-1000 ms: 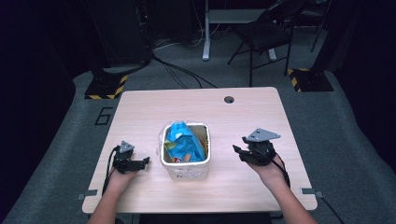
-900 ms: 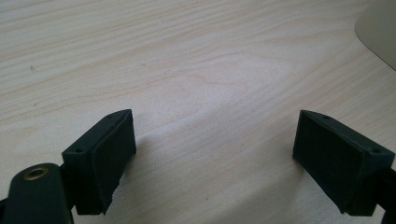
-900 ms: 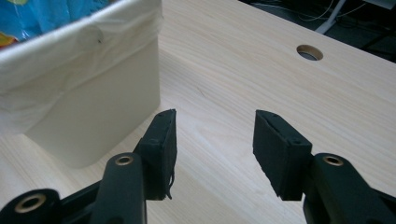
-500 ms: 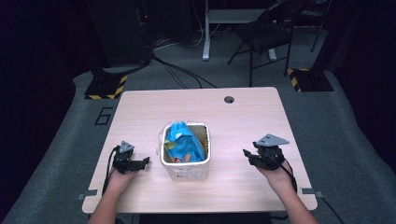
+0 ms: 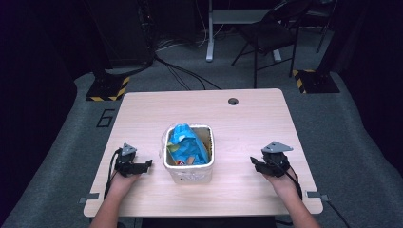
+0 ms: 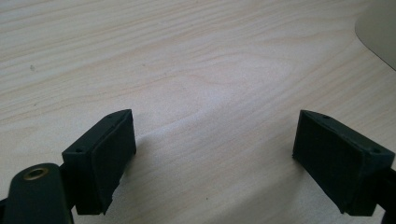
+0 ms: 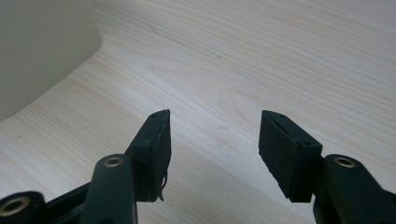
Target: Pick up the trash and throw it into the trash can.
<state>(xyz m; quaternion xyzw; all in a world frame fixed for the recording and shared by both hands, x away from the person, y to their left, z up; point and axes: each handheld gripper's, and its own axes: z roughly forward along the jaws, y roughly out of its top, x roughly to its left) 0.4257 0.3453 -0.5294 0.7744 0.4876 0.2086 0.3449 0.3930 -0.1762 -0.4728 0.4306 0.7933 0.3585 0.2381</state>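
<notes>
One white bin (image 5: pixel 188 168) is sitting mid-table (image 5: pixel 247 118), holding one blue bag (image 5: pixel 187 142). Two grippers, left (image 5: pixel 148 164) and right (image 5: pixel 253 163), are flanking it, jaws apart, gripping nothing.

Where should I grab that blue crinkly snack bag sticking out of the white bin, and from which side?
Probably grip the blue crinkly snack bag at its raised upper end, coming straight down from above. That end rises above the rim of the white plastic bin, while the bin's walls block any side approach. The right tool and left tool are both open and empty, one each side of the bin.
</notes>
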